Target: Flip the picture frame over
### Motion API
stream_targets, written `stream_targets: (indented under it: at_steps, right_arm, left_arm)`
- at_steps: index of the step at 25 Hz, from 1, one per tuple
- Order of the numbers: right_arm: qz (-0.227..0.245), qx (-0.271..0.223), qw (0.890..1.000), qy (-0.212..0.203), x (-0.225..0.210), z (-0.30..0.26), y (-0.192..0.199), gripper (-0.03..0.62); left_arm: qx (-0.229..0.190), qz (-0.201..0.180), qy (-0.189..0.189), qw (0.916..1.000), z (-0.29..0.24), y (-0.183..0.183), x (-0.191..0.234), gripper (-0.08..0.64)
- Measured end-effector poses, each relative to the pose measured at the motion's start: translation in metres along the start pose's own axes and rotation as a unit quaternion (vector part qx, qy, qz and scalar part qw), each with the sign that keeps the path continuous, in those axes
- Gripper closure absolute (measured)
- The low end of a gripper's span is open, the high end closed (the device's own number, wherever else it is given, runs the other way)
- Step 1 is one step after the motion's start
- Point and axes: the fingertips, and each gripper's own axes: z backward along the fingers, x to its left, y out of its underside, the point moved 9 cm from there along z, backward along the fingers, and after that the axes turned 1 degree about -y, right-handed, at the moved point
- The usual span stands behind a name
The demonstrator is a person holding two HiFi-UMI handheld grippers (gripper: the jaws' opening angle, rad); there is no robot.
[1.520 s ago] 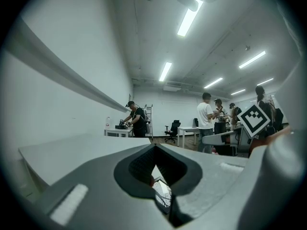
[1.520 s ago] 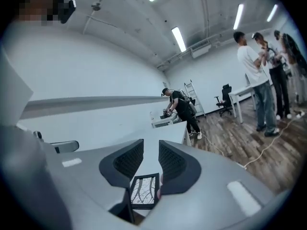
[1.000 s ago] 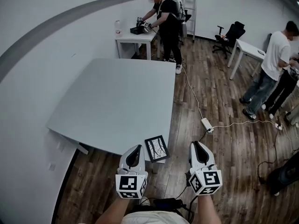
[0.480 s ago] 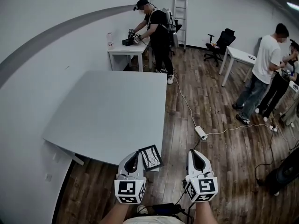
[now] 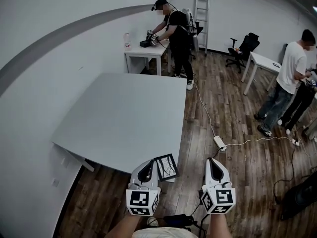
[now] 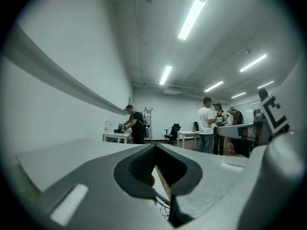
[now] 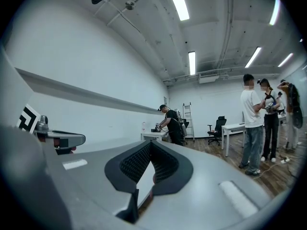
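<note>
At the table's (image 5: 119, 118) near edge, the left gripper (image 5: 147, 163) hangs closed and empty. Just beside it, on the table's near corner, lies the picture frame (image 5: 166, 167). Past that corner, the right gripper (image 5: 212, 162) is also closed and empty. With the jaws together, either gripper may knock the frame off the corner.

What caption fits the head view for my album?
Left gripper and right gripper, jaws shut, hover by a picture frame on the table corner.

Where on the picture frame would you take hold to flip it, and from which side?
Its near border, from the person's side. The picture frame lies flat at the near corner of the table, seemingly reaching the edge, so level fingers could probably pinch that thin rim above and below.
</note>
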Motion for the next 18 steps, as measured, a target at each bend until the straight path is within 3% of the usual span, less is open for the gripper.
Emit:
stream_targets:
  at_steps: [18]
  right_arm:
    - [0.0,0.011,1.0,-0.006,0.002,-0.013,0.007,0.569]
  left_arm:
    - [0.0,-0.001,-0.013,0.9999,0.0,0.002,0.01,0.558]
